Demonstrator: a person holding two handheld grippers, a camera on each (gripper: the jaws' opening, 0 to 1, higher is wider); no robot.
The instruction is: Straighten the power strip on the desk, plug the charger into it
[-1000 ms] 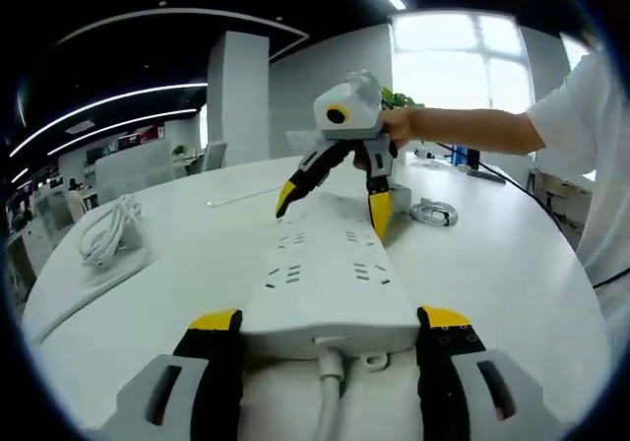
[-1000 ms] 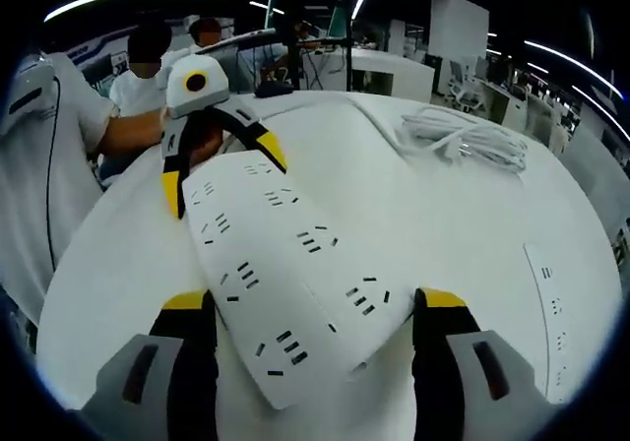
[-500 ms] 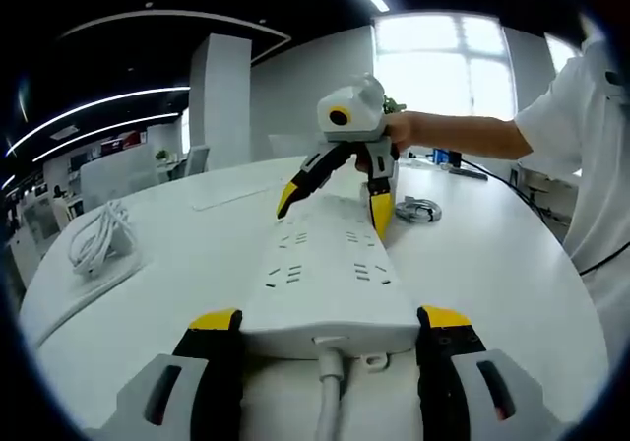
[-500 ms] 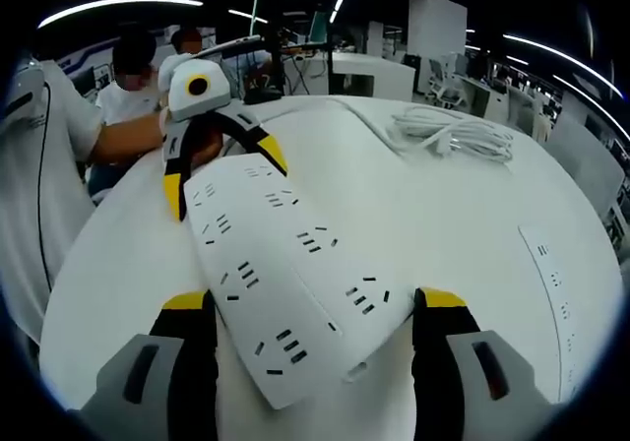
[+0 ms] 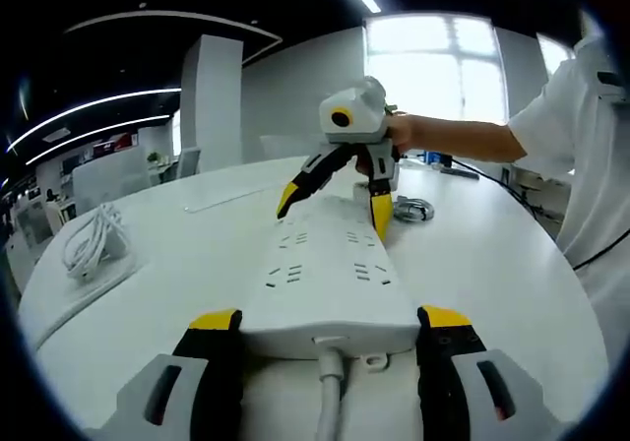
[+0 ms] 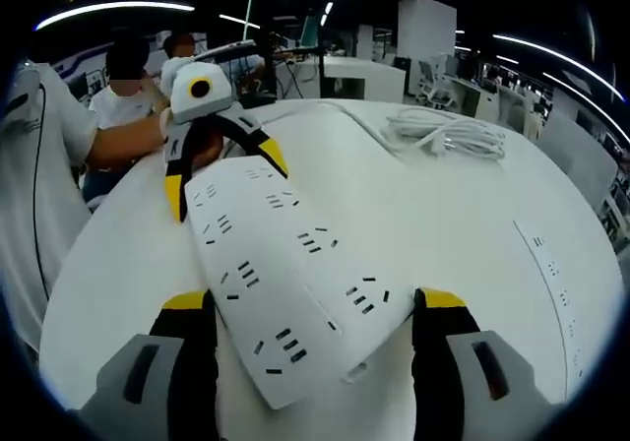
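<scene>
A: Two grippers, one at each end of the power strip [image 5: 330, 274]. Step in hand?

B: Straightening, by the look. Not yet plugging. Left gripper [image 5: 330, 317] at the cord end, jaws spread to the strip's width and set against its two long sides. Right gripper [image 6: 312, 297] likewise at the free end, jaws apart and hugging the casing.

A: Squeezing hard, or only touching?

B: Hard to say; seemingly clamped. Flat on the white desk [image 5: 167, 264] or held just off it, cannot tell.

A: And the charger?

B: Possibly the white coiled bundle [image 6: 448, 131], well apart from the strip, toward the desk's far side. Too small to be sure. Also a small cable loop [image 5: 415, 208] near the free end, and a second strip [image 6: 551, 283] by the desk's edge.

A: Next move?

B: Probably swing both ends together until square with the desk, set down, let go with one gripper, then reach for the bundle and find its plug. Calls for the other gripper pinning the strip while pushing the prongs in.
</scene>
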